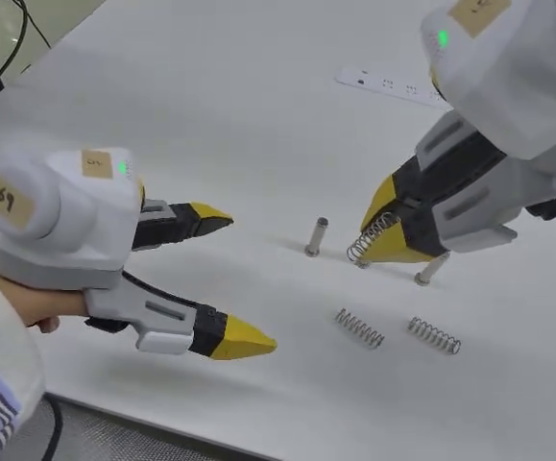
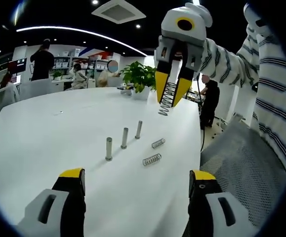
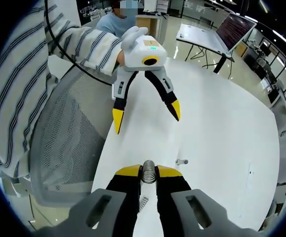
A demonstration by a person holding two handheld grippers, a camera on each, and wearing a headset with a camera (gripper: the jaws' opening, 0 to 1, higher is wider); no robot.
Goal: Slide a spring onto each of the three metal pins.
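Three metal pins (image 2: pixel 125 138) are shown standing upright in a short straight row on the white table (image 1: pixel 210 86); every position below is given relative to this row. Two springs are seen lying flat on the table just beside the row, on the person's side of it: a first loose spring (image 1: pixel 359 327) and a second loose spring (image 1: pixel 434 335), set apart from each other and touching no pin. A held spring (image 1: pixel 374 233) is clamped by one end between the yellow tips of the right gripper (image 1: pixel 366 242), which is held over the far side of the row; the rest of the coil projects past the tips. In the head view this spring is tilted between the two end pins, and the middle pin is hidden behind the tips. In the left gripper view it is seen raised above the row, clear of the pin tops. The left gripper (image 1: pixel 231 279) is held off one end of the row, well apart from it, with its jaws spread wide, released and pointed along the row. A white power strip (image 1: pixel 388 82) is laid well beyond the row, and a potted plant (image 2: pixel 140 74) is seen past its far end. A striped sleeve (image 3: pixel 83 47) is worn on the arm behind the left gripper.
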